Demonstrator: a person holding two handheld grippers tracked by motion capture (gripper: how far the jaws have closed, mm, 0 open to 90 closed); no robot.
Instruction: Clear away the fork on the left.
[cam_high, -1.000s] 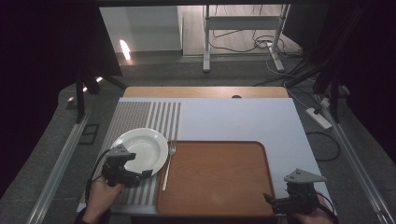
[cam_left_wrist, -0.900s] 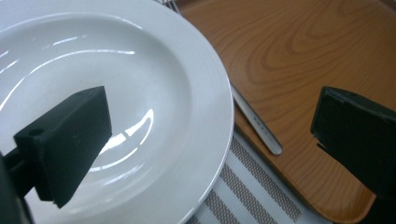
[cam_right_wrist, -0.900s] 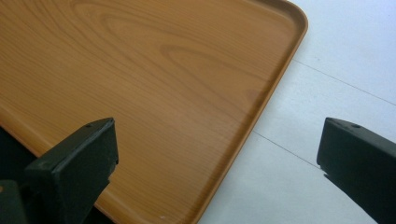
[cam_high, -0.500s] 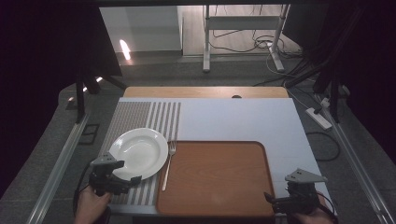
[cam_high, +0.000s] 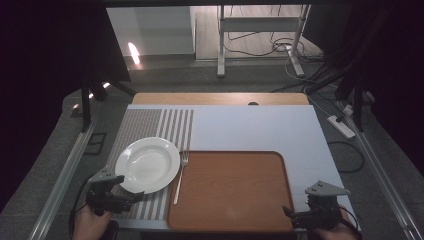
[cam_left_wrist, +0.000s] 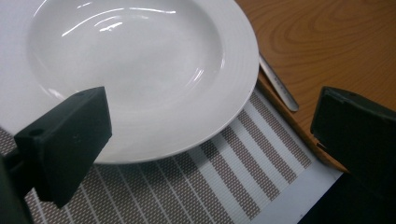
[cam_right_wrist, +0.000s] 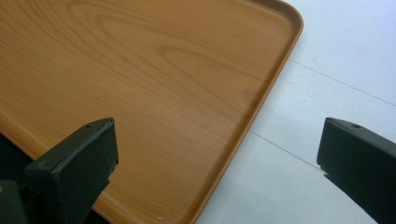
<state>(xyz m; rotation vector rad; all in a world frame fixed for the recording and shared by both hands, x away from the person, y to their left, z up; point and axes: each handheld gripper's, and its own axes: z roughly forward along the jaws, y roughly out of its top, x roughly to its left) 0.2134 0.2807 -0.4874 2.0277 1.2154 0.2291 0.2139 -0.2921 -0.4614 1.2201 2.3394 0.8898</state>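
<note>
The plate is white. The mat under it has brown and white stripes. The tray is orange-brown like wood. The fork is silver. The table is pale grey.

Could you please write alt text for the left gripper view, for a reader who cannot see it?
An empty white plate sits on a striped placemat, seen between the open black jaws of the left gripper. Beside the plate a fork handle lies along the edge of a wooden tray.
</note>
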